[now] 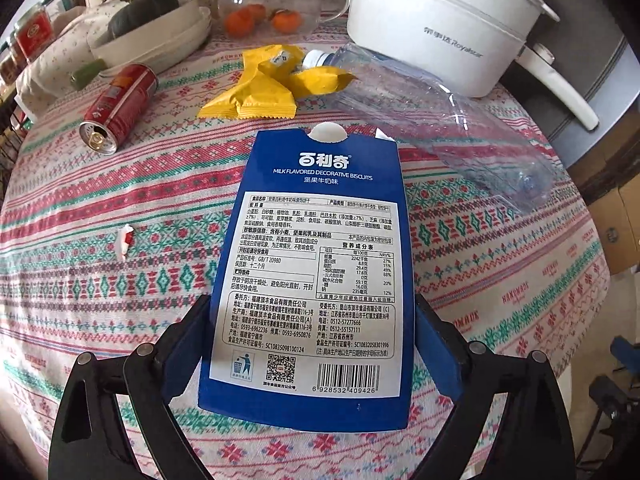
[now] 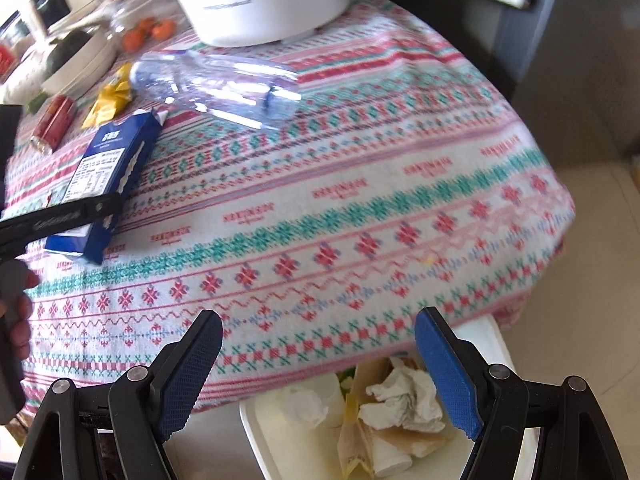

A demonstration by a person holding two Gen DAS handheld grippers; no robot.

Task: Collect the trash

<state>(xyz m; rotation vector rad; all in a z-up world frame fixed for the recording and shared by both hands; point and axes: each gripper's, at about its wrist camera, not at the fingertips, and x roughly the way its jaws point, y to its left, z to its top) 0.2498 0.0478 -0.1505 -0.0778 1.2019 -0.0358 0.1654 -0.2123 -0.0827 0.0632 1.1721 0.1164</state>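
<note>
Here the left tongs pinch the biscuit box, hiding its base; right tongs spread.

Item count, both views:

- Biscuit box: one, blue, clamped between the left gripper fingers.
- Yellow wrappers: two, beyond the fingertips.
- Red can: one, ahead and left of the fingers.
- Clear plastic bottle: one, ahead and right.
- Paper scrap: one, left of the box.
- Tangerines: at least three, seen through glass.
- White pot: one.
- Trash bin: one, below and between the spread fingers of the right gripper.
</note>
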